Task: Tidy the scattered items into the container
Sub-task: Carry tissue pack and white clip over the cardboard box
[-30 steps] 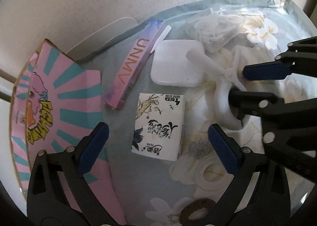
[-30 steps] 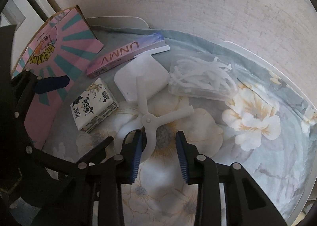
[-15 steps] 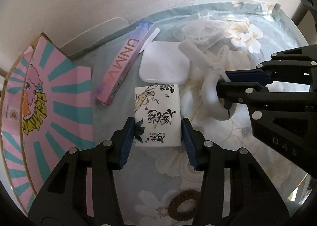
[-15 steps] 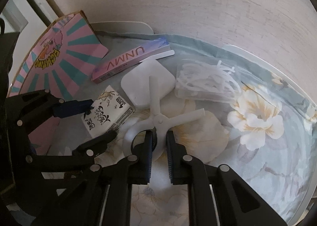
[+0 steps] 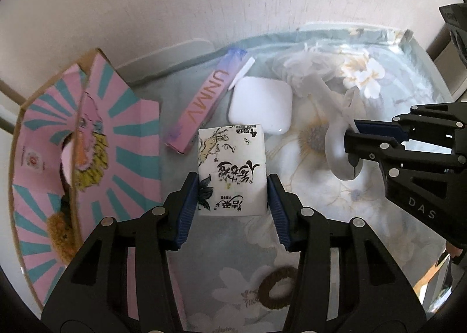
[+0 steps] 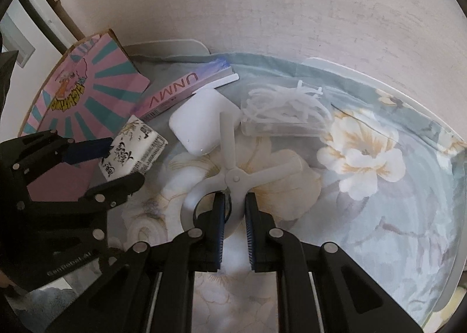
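My left gripper (image 5: 232,184) is shut on a white tissue pack (image 5: 230,164) printed with black ink drawings, its pads pressing both long sides. In the right wrist view the tissue pack (image 6: 137,152) hangs tilted in the left gripper (image 6: 122,161), just off the floral cloth. My right gripper (image 6: 235,201) is shut on the ring handle of white plastic scissors (image 6: 230,143), whose blades stand spread. The left wrist view shows the scissors (image 5: 335,152) held at right by the right gripper (image 5: 350,134). A pink and teal cardboard box (image 5: 87,140) lies at left, flaps parted.
On the cloth lie a long pink UNMV box (image 5: 204,105), a white square case (image 5: 259,105), a clear bag of white ties (image 6: 286,111) and a brown hair scrunchie (image 5: 274,289). A wall runs close behind. Something yellow and fuzzy (image 5: 61,231) shows inside the box.
The left jaws closed onto the tissue pack and the right jaws onto the scissors' handle. Both grippers then rose a little, carrying their items with them.
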`<state>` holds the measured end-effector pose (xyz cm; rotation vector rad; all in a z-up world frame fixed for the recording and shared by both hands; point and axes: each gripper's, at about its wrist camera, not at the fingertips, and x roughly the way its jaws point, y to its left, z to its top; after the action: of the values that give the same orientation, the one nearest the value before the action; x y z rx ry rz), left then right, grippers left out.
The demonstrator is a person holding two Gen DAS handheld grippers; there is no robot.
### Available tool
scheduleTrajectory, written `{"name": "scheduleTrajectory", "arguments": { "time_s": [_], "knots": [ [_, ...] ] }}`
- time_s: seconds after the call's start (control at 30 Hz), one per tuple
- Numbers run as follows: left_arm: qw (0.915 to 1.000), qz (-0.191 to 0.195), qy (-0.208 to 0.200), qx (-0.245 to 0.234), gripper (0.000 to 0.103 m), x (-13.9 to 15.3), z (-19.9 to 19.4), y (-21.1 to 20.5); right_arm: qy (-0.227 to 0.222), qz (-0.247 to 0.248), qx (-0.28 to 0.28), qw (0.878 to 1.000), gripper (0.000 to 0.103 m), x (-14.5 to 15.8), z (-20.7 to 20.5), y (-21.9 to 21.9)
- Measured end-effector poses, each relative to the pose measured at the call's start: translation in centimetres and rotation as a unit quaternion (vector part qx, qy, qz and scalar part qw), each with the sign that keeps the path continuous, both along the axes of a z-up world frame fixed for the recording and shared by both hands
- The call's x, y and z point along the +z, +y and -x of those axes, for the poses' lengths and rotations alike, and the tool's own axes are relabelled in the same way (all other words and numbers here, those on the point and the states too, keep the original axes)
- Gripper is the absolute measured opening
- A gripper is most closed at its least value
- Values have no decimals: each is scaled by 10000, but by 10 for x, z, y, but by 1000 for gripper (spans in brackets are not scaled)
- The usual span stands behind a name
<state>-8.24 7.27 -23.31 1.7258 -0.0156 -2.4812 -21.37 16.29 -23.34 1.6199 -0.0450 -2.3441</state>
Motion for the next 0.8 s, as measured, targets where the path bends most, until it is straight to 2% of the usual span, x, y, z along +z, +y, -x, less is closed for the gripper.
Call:
{"name": "scheduleTrajectory", "arguments": {
  "time_s": [0.13, 0.3, 0.47, 0.5, 0.57, 0.8],
  "knots": [
    [9998, -14, 177, -59, 44, 21, -1, 0, 94, 44, -143, 9998, 12, 19, -3, 5],
    [9988, -100, 477, -85, 44, 59, 26, 2, 367, 92, -358, 9986, 12, 57, -11, 12],
    [9970, -49, 769, 4, 44, 100, 6, -12, 636, 16, -387, 9972, 12, 86, -21, -11],
    [9966, -68, 818, 47, 44, 106, 2, -15, 686, 13, -373, 9969, 12, 96, -23, -2],
    [9957, -89, 908, 161, 44, 124, -8, -26, 786, 11, -302, 9964, 12, 96, -13, -10],
    [9908, -51, 1131, 747, 44, 153, -54, -79, 1119, 70, 226, 9934, 12, 124, -5, -77]
  ]
}}
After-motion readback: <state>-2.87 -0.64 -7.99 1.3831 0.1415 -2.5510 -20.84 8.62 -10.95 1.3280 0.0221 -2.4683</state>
